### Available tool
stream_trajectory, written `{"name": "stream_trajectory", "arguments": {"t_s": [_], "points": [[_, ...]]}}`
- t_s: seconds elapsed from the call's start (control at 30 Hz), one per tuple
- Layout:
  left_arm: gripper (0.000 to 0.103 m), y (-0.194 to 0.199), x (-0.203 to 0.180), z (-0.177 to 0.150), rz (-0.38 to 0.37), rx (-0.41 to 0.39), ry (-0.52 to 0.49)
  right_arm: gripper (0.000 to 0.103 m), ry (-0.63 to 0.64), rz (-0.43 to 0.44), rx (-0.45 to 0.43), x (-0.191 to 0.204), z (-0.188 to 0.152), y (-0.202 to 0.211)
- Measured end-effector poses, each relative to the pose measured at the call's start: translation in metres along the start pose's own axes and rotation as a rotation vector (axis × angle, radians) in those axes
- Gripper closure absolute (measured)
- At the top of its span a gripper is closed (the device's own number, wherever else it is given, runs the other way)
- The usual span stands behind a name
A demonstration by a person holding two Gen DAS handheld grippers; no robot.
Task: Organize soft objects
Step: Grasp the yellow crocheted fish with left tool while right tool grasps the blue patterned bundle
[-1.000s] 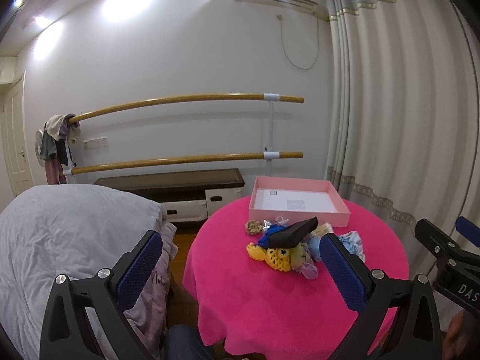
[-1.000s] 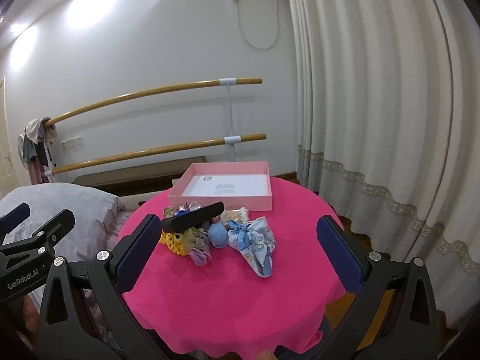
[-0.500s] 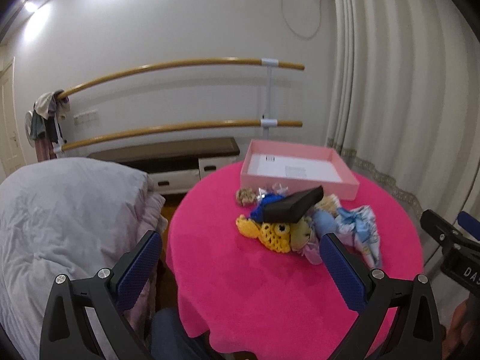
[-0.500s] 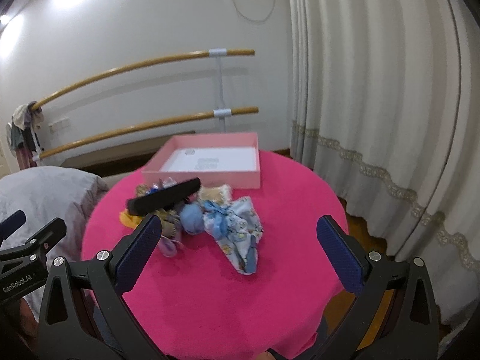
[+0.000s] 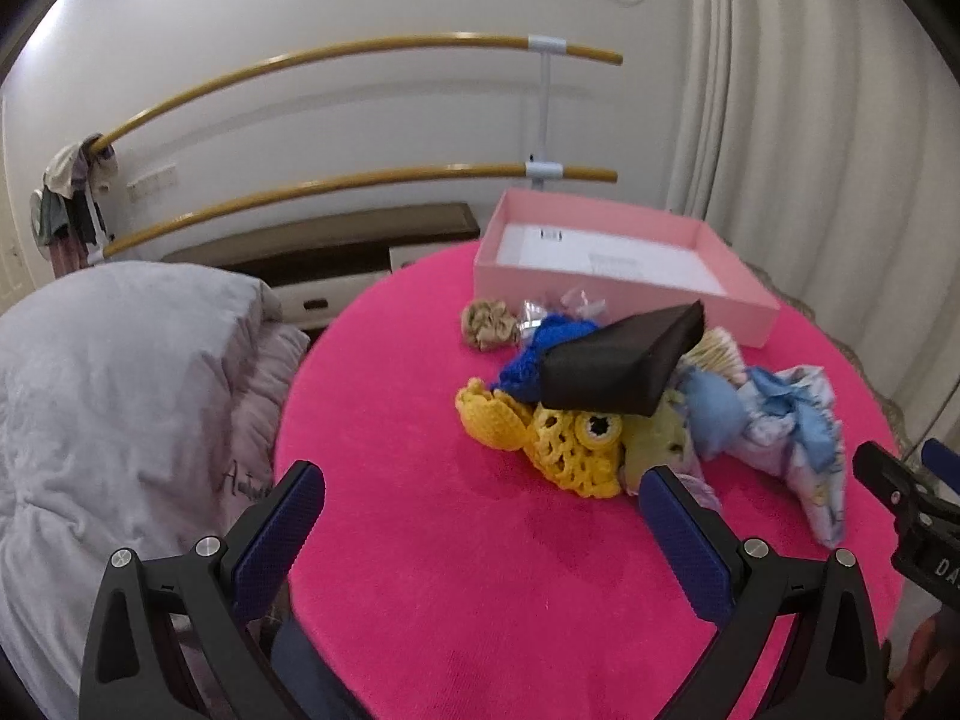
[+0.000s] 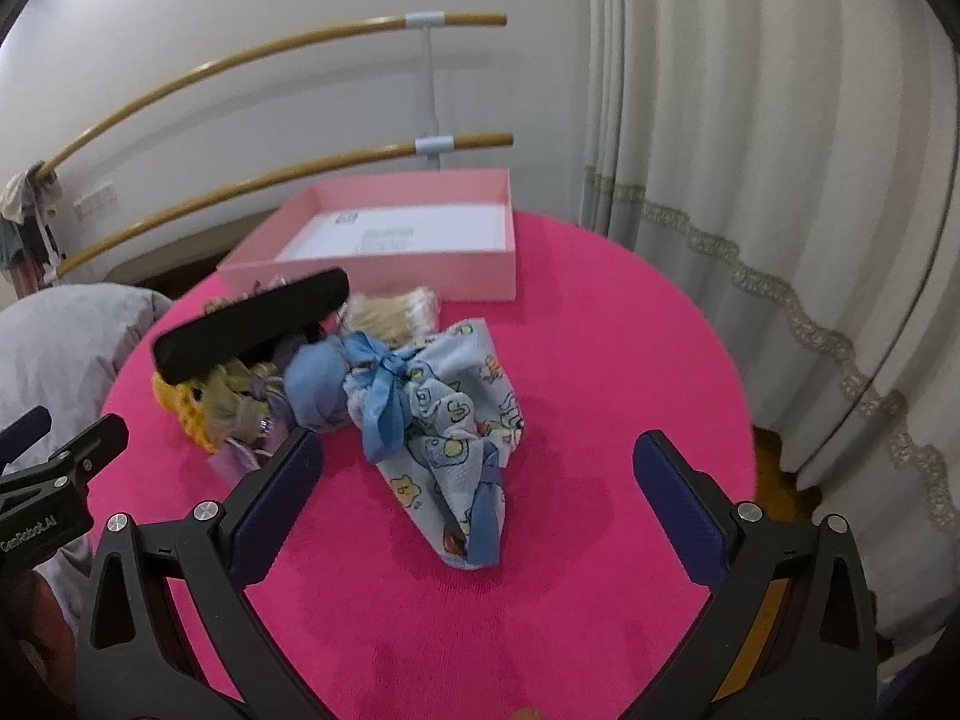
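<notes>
A heap of soft things lies mid-table on the pink round table: a black pouch on top, a yellow crochet toy, a blue knit piece, a beige scrunchie, and a light-blue printed cloth tied with a blue ribbon. An open, empty pink box stands behind the heap; it also shows in the right wrist view. My left gripper is open above the table, short of the yellow toy. My right gripper is open just above the printed cloth.
A bed with a grey duvet lies left of the table. Two wooden wall bars and a low dark bench stand behind. White curtains hang at the right. The table's edge curves close on the right.
Both grippers have tilted down and moved forward toward the heap, which now looms larger and closer. Both stay open and empty; nothing on the table has moved.
</notes>
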State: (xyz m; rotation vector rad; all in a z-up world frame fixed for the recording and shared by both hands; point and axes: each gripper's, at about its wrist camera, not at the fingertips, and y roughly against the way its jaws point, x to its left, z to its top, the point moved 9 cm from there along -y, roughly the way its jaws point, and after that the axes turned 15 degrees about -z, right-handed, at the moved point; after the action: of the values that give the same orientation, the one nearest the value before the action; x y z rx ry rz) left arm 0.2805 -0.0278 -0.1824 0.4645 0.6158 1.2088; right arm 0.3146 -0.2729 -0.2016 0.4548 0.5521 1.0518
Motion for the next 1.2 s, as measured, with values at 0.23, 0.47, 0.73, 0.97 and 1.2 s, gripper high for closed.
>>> {"name": "stream_trajectory", "arguments": {"t_s": [0.23, 0.47, 0.73, 0.97, 1.2], "points": [[0.000, -0.061, 0.012, 0.000, -0.002, 0.067, 0.029, 0.000, 0.017, 0.009, 0.051, 0.009, -0.002, -0.033], [0.000, -0.107, 0.015, 0.007, -0.039, 0.114, 0.059, 0.000, 0.018, 0.027, 0.100, 0.015, -0.002, -0.062], [0.005, -0.129, 0.020, 0.018, -0.082, 0.111, 0.084, 0.001, -0.012, 0.079, 0.108, 0.016, 0.002, -0.074], [0.039, -0.142, 0.018, 0.019, -0.143, 0.122, 0.096, 0.004, -0.025, 0.140, 0.126, 0.023, 0.003, -0.083], [0.062, -0.136, 0.017, 0.015, -0.170, 0.109, 0.076, 0.036, -0.003, 0.217, 0.122, 0.034, 0.000, -0.077]]}}
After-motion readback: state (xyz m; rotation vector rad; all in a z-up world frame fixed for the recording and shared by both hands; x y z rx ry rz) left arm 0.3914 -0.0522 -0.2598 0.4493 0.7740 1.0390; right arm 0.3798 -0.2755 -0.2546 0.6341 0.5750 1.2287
